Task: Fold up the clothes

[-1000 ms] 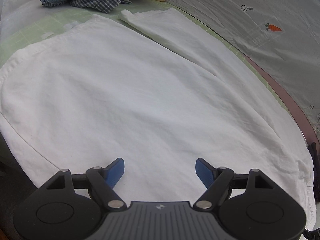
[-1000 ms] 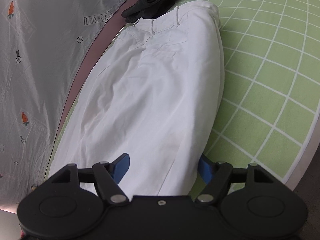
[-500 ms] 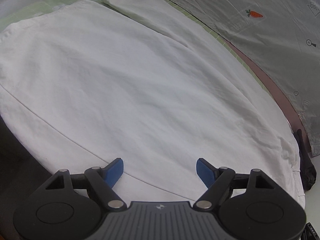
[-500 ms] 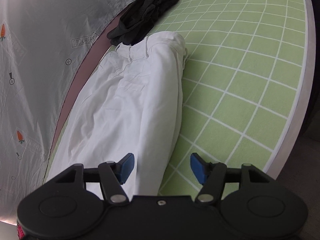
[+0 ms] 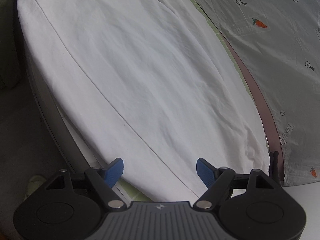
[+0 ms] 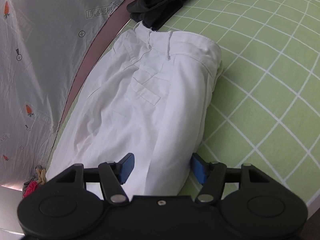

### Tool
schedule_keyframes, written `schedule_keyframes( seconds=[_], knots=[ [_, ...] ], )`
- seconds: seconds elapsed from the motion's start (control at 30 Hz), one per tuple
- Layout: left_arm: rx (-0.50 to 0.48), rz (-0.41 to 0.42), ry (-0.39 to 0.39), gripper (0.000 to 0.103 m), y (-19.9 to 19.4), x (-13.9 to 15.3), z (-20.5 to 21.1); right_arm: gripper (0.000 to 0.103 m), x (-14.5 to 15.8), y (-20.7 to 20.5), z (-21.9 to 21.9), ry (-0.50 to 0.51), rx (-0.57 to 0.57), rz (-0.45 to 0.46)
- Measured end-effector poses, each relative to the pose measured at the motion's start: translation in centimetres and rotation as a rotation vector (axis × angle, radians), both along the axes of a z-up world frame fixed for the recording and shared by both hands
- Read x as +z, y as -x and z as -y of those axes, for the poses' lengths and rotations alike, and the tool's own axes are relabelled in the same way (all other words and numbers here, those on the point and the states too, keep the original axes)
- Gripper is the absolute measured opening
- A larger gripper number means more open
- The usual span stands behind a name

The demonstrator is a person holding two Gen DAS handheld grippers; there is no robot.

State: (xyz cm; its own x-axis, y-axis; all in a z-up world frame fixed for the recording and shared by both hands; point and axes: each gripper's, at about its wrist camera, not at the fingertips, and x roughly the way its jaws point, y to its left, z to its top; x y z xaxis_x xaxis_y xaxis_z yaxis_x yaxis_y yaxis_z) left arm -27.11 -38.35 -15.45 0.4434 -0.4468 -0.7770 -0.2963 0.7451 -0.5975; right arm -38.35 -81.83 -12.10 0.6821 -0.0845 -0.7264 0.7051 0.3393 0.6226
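White trousers [image 6: 144, 104] lie spread flat on the green gridded mat [image 6: 270, 84] of the worktop, reaching away ahead of both pairs of tongs. From the left wrist view, the left tongs [image 5: 160, 170] stand with their blue pads wide apart over the near edge of the trousers [image 5: 140, 76], nothing pressed between them; a long seam runs away from them up to the left, and the worktop's pale edge [image 5: 66, 136] shows just left of the left pad. To the right of the cloth hangs a grey sheet printed with carrots [image 5: 280, 40]. From the right wrist view, the right tongs [image 6: 162, 168] have just been closing a little, yet the pads remain apart with the side fold of the trousers between them; whether either pad touches the cloth cannot be told, and it is not clamped. Ahead of these tongs the waistband with its belt loops and a welt pocket faces up, and beyond the waistband a black garment [image 6: 160, 4] lies bunched, touching the trousers' far end. The same grey sheet [image 6: 40, 50] rises on the left.
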Motion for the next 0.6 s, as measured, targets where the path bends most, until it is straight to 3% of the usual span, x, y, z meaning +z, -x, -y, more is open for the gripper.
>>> schedule_keyframes(
  seconds=[0.3,0.6],
  knots=[
    [0.042,-0.096,0.175,0.081,0.9,-1.7,2.4,0.063,-0.2,1.9,2.6,-0.048,-0.019,0.010],
    [0.079,-0.111,0.216,0.081,1.1,-3.4,3.2,0.064,0.1,1.3,3.4,-0.001,-0.005,-0.001]
  ],
)
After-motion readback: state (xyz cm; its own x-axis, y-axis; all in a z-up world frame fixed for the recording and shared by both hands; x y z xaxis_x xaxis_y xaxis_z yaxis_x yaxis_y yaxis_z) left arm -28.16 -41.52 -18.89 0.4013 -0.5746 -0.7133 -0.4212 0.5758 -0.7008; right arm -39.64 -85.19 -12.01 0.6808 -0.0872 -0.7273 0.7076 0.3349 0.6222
